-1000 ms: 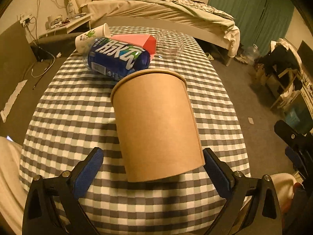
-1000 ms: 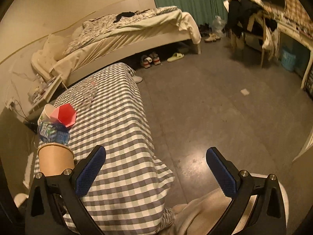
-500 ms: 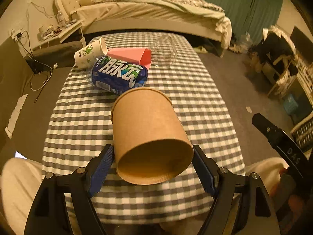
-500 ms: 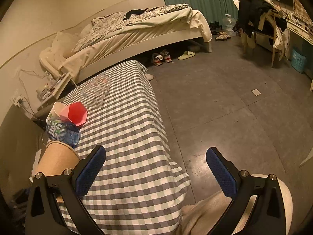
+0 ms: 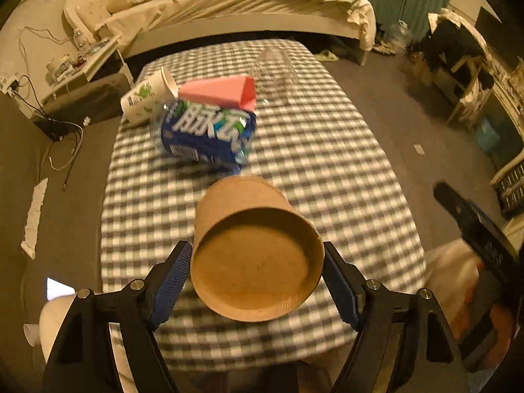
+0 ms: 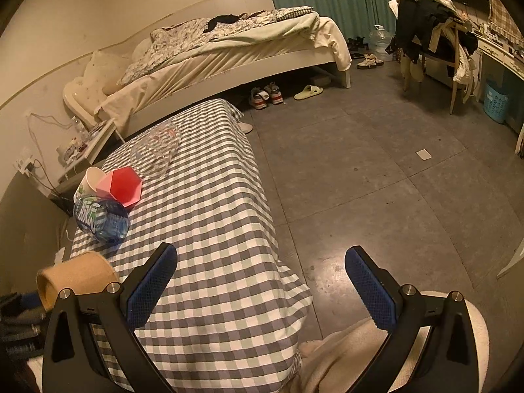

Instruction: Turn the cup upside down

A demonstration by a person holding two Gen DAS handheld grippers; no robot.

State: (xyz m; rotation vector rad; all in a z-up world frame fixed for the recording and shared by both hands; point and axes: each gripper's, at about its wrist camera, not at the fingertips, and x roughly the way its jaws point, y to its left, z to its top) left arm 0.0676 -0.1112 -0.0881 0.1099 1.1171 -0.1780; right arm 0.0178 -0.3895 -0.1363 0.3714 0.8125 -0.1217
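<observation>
Bedroom, dim warm light; checked table (image 5: 327,150) runs toward the bed. My left claw (image 5: 257,281) grips the brown paper cup (image 5: 255,255) across its base, lifted over the near end of the table. A second ago it stood upright; now its flat bottom faces my camera, mouth pointing away. Flip looks about half done. Right claw (image 6: 262,290) wide apart, holding nothing.
</observation>
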